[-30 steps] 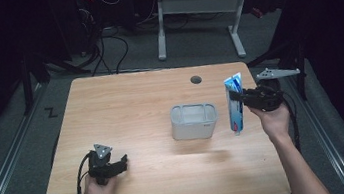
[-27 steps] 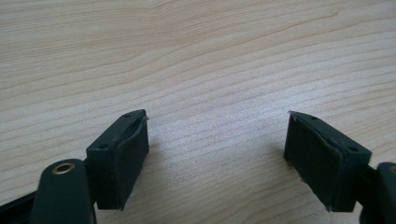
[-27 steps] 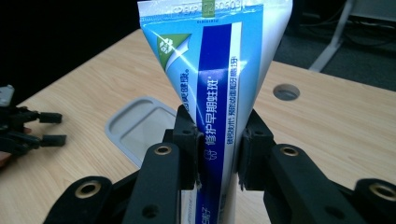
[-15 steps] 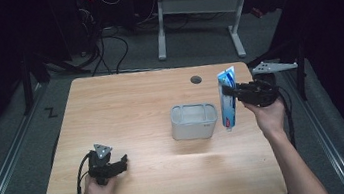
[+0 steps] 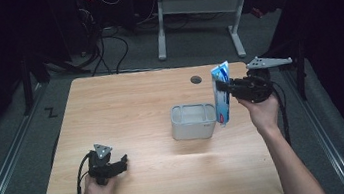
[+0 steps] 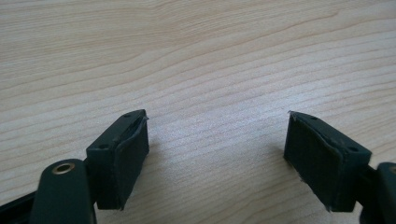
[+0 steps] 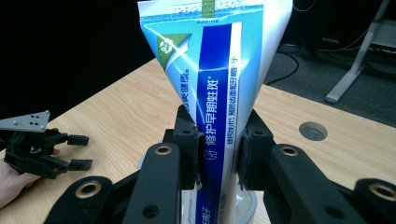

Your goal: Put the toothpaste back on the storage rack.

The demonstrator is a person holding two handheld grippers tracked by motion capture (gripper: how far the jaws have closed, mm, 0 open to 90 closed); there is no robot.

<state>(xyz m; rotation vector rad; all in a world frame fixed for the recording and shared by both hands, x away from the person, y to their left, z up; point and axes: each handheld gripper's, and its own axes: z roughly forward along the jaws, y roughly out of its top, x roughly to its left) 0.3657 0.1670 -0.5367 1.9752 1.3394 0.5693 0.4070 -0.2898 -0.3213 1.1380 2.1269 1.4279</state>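
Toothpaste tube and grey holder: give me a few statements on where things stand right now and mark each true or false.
1. The right gripper is shut on the toothpaste tube. True.
2. The toothpaste tube lies flat on the table. False: it hangs roughly upright in the air at the right edge of the grey holder, crimped end up.
3. The left gripper holds the grey holder. False: its jaws stand open over bare wood near the front left of the table, far from the holder.
4. The grey holder stands near the middle of the table. True.
5. A round cable hole sits in the tabletop behind the holder. True.
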